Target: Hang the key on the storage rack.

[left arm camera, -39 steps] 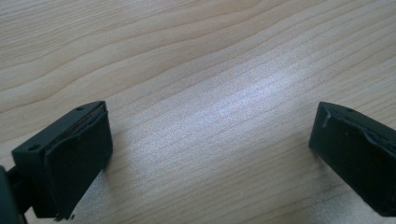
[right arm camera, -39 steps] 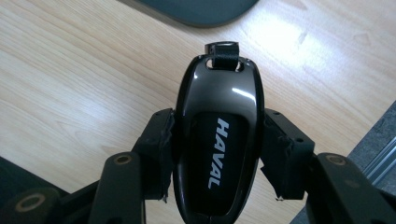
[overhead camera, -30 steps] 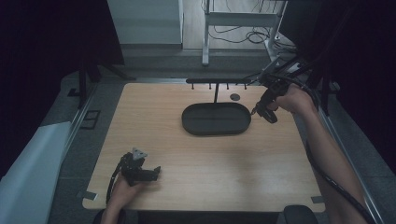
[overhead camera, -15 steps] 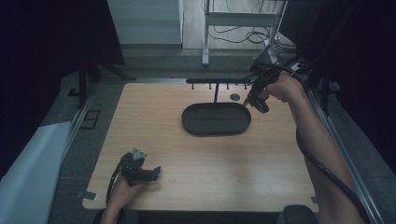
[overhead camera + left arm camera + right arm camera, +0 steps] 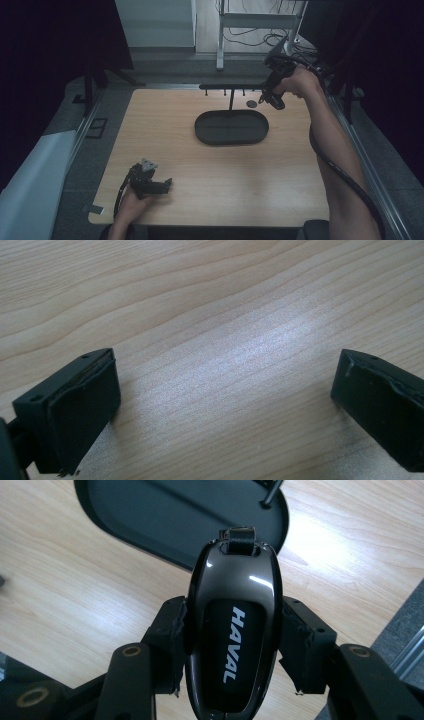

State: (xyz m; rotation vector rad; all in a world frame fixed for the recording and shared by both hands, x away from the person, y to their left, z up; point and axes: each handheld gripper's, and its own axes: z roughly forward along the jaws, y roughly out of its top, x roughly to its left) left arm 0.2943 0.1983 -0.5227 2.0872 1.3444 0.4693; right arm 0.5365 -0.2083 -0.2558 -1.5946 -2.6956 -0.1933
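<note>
Gripping a black Haval key fob [image 5: 232, 630] above the tabletop [image 5: 210, 165], the right claw [image 5: 272, 95] should lower gently into the oval tray [image 5: 231, 136]; left claw [image 5: 225, 405] rests released

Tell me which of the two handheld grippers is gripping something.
The right gripper, raised past the black oval tray, clamps a glossy black Haval car key fob. The left gripper rests low on the wooden table, jaws wide apart around bare wood.

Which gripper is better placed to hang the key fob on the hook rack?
Right. The right gripper already clamps the key fob beside the rack; the left gripper rests open at the table's near edge.
</note>
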